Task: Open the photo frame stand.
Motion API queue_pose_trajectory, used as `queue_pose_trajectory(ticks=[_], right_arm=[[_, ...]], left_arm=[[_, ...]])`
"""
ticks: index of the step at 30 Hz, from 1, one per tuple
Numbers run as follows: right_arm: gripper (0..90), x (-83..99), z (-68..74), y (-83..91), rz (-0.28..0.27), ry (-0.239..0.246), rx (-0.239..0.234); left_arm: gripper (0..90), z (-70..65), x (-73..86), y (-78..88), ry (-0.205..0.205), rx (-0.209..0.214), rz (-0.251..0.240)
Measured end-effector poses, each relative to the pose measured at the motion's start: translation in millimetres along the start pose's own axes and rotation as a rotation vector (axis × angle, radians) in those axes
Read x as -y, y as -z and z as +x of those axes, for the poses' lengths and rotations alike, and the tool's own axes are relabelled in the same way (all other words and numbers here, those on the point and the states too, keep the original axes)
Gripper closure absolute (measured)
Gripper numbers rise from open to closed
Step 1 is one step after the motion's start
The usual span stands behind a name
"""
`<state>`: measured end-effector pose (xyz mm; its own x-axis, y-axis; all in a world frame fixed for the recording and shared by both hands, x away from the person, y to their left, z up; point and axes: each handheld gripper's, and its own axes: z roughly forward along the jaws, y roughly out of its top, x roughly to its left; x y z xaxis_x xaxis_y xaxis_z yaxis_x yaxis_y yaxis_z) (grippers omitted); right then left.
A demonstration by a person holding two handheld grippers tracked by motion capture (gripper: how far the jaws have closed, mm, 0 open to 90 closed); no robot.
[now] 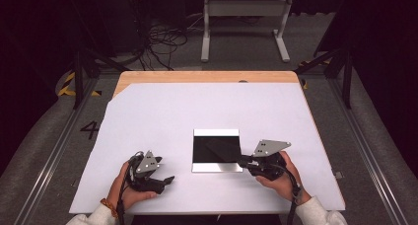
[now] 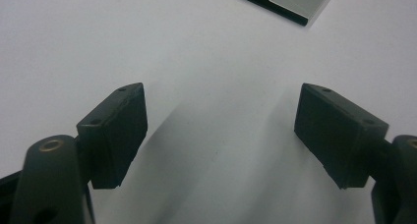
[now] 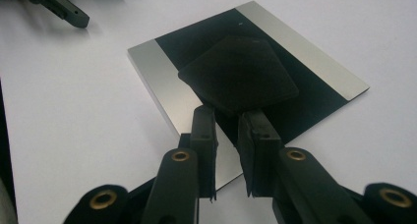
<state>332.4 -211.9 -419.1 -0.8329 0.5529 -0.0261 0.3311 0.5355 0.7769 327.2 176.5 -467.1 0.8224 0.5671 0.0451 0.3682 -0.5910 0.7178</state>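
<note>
Black cloth (image 3: 239, 75) — a dark folded piece with angled corners — lies on the black middle band of a flat board (image 3: 167, 95) with silver strips along two opposite edges. My right gripper (image 3: 227, 117) holds the near corner of that cloth: in the right gripper view its two jaws stand close together with the cloth's edge pinched between the pads, just over the board's near silver strip. In the high view the right gripper (image 1: 245, 159) reaches in from the board's (image 1: 216, 168) right side, with the cloth (image 1: 223, 147) spread across the dark centre. My left gripper (image 1: 169, 178) rests apart from the board, low on the white table cover (image 1: 162, 111) near the front edge — its jaws spread wide with nothing between them. The left gripper view shows both pads (image 2: 119, 130) parted over bare white surface, and a corner of the board (image 2: 298, 2) at the top edge, well clear of the jaws.
</note>
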Motion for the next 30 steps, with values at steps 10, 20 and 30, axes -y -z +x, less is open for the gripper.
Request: queue_pose_trajectory(ticks=[10, 20, 30], right_arm=[[77.6, -3.6, 1.9, 1.2, -0.030, -0.002, 0.017], [77.1, -6.4, 3.0, 1.2, -0.052, -0.006, 0.026], [77.4, -8.6, 4.1, 1.4, -0.064, -0.004, 0.035]], left_arm=[[21.2, -0.1, -0.2, 0.1, -0.001, 0.003, 0.000], [21.1, -1.3, -0.6, -0.8, -0.005, 0.014, -0.001], [21.1, -1.1, -0.6, -0.9, -0.006, 0.017, 0.000]])
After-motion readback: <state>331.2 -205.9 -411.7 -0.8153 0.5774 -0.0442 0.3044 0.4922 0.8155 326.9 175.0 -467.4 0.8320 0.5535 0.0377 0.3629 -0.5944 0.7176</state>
